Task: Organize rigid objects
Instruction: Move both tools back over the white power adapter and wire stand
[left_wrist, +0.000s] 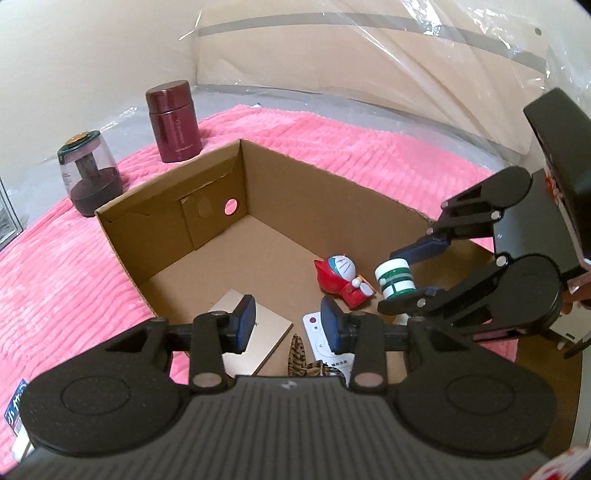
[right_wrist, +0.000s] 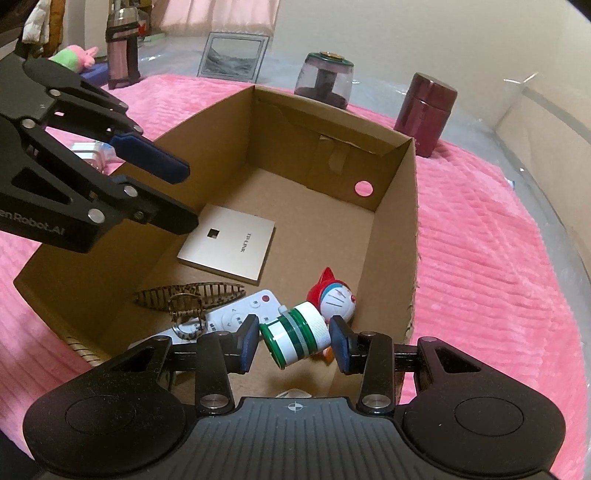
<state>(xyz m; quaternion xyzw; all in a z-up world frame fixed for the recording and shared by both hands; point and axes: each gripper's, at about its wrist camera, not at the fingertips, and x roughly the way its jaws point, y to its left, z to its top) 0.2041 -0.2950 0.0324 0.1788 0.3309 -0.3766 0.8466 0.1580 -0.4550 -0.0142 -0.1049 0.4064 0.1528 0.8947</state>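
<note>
Right tongs (right_wrist: 294, 341) clamped on a green-and-white jar (right_wrist: 295, 334), held tilted over the near corner of the box (right_wrist: 395, 206); left tongs (left_wrist: 288, 325) apart, empty. Lower the jar into bare floor beside the toy (right_wrist: 338, 297) before releasing, clear of the remote (right_wrist: 236, 314).

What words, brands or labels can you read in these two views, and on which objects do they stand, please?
"TP-LINK": on the flat gold panel lying in the cardboard box.
"...en Robot.AI", its start cut off: on the left gripper.
Maroon canister: vertical print, too blurred to read.
White remote: button characters too small to read.
Label at the lower left edge of the left wrist view: unreadable.
</note>
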